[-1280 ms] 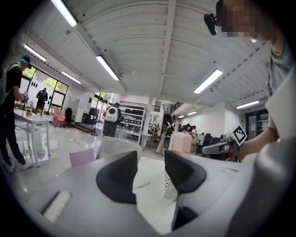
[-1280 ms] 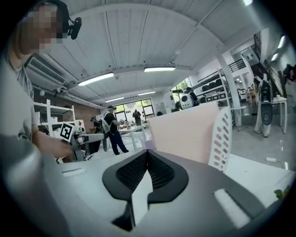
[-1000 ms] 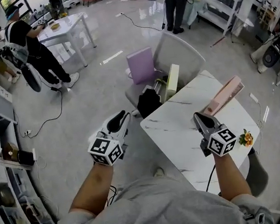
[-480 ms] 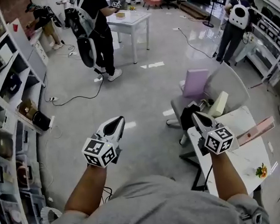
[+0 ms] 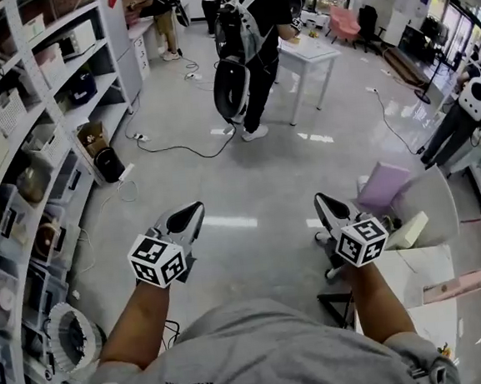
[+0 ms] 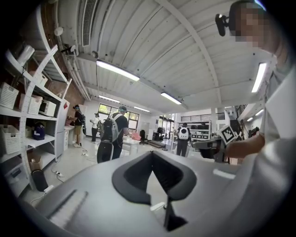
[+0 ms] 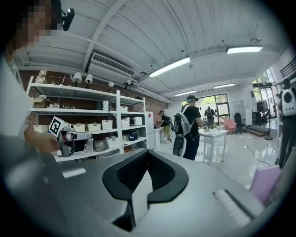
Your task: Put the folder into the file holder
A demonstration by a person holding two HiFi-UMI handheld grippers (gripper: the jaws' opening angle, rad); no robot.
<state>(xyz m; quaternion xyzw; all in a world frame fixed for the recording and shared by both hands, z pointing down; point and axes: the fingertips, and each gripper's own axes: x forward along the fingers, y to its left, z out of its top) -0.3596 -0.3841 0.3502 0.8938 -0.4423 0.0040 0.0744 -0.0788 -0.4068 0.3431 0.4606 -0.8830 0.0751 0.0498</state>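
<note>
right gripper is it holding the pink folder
No, the right gripper has its fingers together with nothing between them, out over the floor, while the pink folder lies on the white table.

shelves (image 5: 46, 120): left wall | person with backpack (image 5: 252, 35): at white table (image 5: 316, 51) | cable (image 5: 182, 148): on floor (image 5: 248, 186)

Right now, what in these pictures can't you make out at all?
Pink item on the white table, head view: too small to tell folder from file holder.
Table's near end, head view: hidden by the person's right arm.
Both hand-held gripper views: face the room, so table is out of frame.
Shelf bins, head view: contents too small.
</note>
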